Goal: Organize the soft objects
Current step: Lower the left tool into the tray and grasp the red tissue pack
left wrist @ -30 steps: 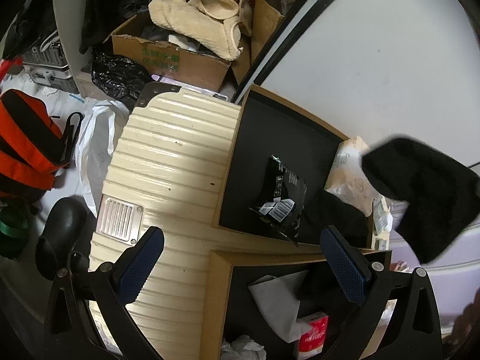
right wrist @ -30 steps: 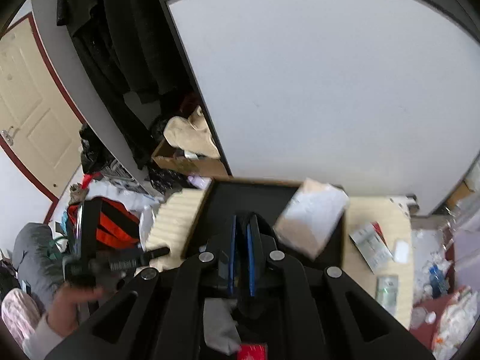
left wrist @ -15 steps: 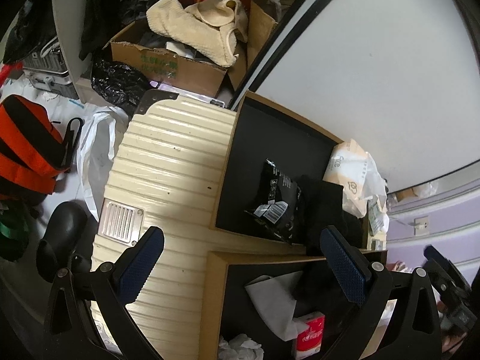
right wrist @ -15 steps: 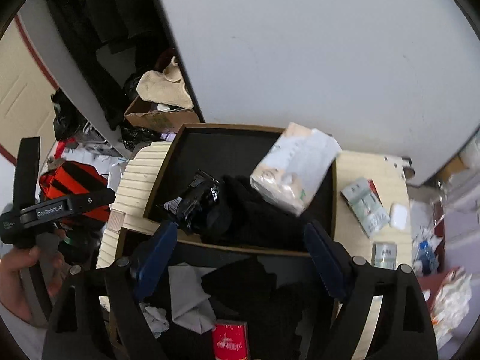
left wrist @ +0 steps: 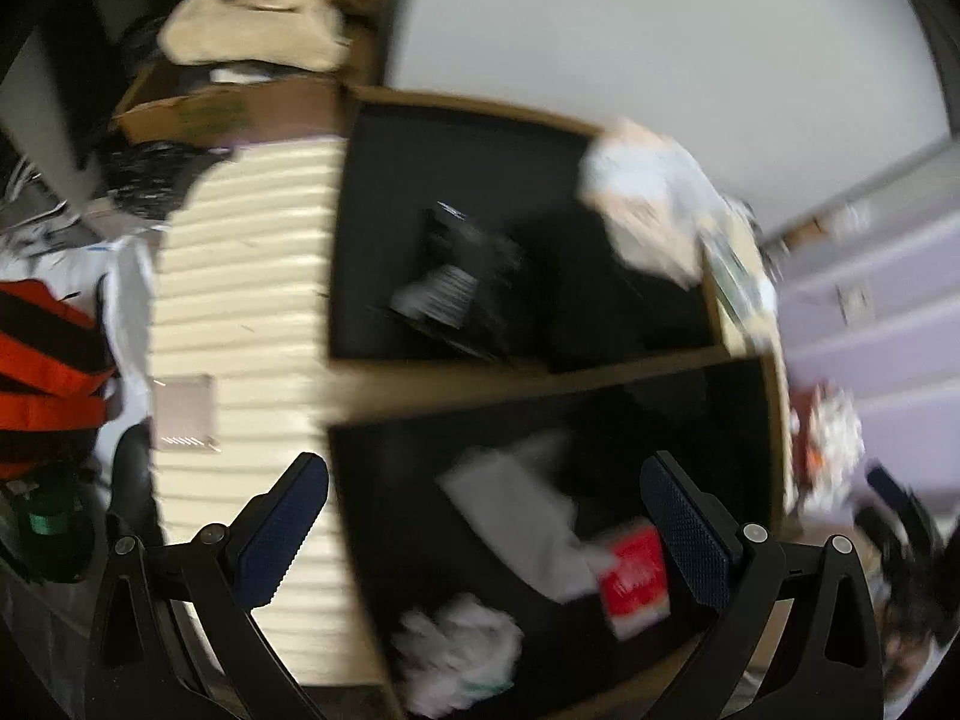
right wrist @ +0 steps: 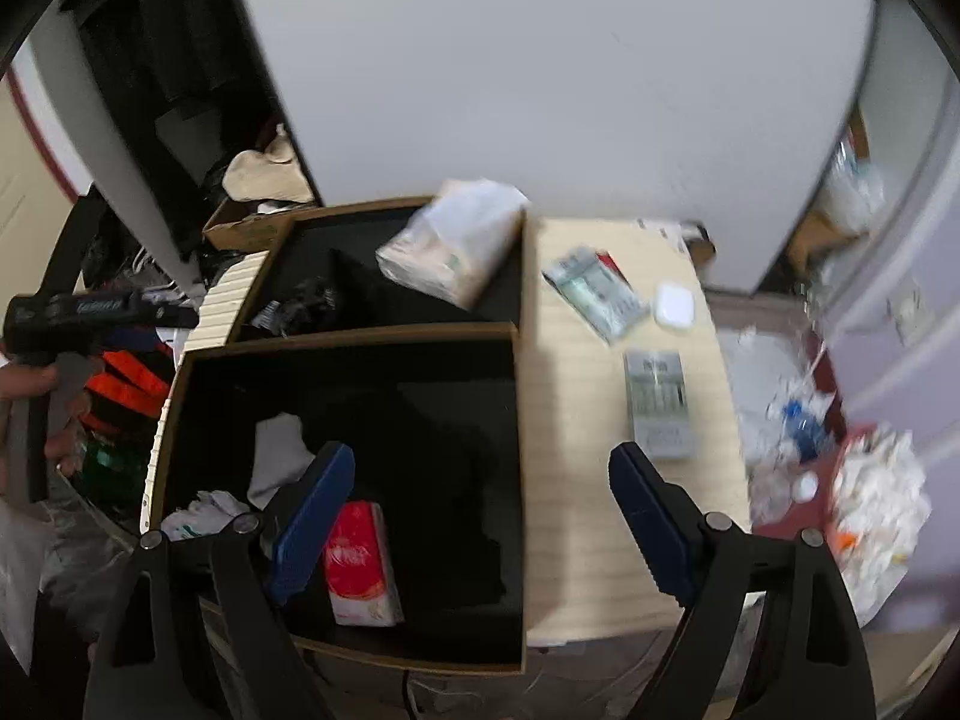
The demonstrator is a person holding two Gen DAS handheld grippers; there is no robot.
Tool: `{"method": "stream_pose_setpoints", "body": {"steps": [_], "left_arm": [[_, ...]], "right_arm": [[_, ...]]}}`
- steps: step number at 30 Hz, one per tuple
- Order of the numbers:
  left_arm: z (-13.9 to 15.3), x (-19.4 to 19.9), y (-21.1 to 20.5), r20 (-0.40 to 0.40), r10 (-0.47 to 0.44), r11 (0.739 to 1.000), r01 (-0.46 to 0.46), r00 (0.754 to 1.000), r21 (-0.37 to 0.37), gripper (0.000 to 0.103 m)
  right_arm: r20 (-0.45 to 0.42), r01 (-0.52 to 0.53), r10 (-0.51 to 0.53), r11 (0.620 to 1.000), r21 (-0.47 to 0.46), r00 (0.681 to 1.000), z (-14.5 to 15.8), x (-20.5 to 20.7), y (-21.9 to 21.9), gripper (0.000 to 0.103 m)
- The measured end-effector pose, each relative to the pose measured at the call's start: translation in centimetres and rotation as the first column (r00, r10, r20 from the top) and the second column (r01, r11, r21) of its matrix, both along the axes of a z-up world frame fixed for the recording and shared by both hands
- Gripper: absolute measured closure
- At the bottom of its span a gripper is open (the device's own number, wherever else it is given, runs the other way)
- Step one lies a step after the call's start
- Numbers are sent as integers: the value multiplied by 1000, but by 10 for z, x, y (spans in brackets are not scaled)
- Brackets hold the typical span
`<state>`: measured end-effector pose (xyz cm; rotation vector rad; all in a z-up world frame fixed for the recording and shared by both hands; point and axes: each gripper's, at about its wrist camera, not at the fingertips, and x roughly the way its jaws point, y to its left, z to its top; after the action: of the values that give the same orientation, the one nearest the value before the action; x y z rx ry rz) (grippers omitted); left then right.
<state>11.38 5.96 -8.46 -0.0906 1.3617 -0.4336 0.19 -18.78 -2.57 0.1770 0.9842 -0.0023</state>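
A second ago your right gripper (right wrist: 474, 534) was clamped on a black cloth held up in the air; its jaws have since sprung wide, the cloth has dropped into the far box (right wrist: 414, 213), and nothing sits between the pads now. That gripper has also come down over the near box (right wrist: 519, 480), and your left-hand view has swung from the ribbed cream case (left wrist: 240, 300) toward the 2 boxes.

Your left gripper (left wrist: 483, 531) stands wide too, empty, hovering over the near box's left edge.

Where things lie: the dark cloth (right wrist: 360, 291) rests in the far box beside a shiny black packet (right wrist: 294, 303), with a pale tissue pack (right wrist: 456, 240) tilted on that box's right rim. The near box holds more dark fabric (right wrist: 444, 450), a grey cloth (right wrist: 279, 456), a crumpled white wad (right wrist: 204, 510) and a red tissue pack (right wrist: 360, 558).

I'd judge 1 drop as finished and you're between picks, choosing the next soft item. The red pack lies just beside your right gripper's left finger; to take it you'd need to shift left so both pads straddle it, then close. The dark fabric is hard to read against the black lining, so aim carefully.
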Motion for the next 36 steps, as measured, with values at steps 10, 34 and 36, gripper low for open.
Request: {"method": "stream_pose_setpoints", "body": {"steps": [10,34,36], "left_arm": [[-61,-75,-70,-337,-62,996,77,940,32,0],[-129,-93,-135,-309,28,971,48,951,235,2],[-126,-94,-134,-282,44,967,30,958,252,10]], "right_arm": [[22,68,-72,989,128,997,6,10,-22,17],[-72,255,-250,853,455,966,-1,-12,-83,17],[-70,264,-261,854,448,963,0,-12,-84,17]]}}
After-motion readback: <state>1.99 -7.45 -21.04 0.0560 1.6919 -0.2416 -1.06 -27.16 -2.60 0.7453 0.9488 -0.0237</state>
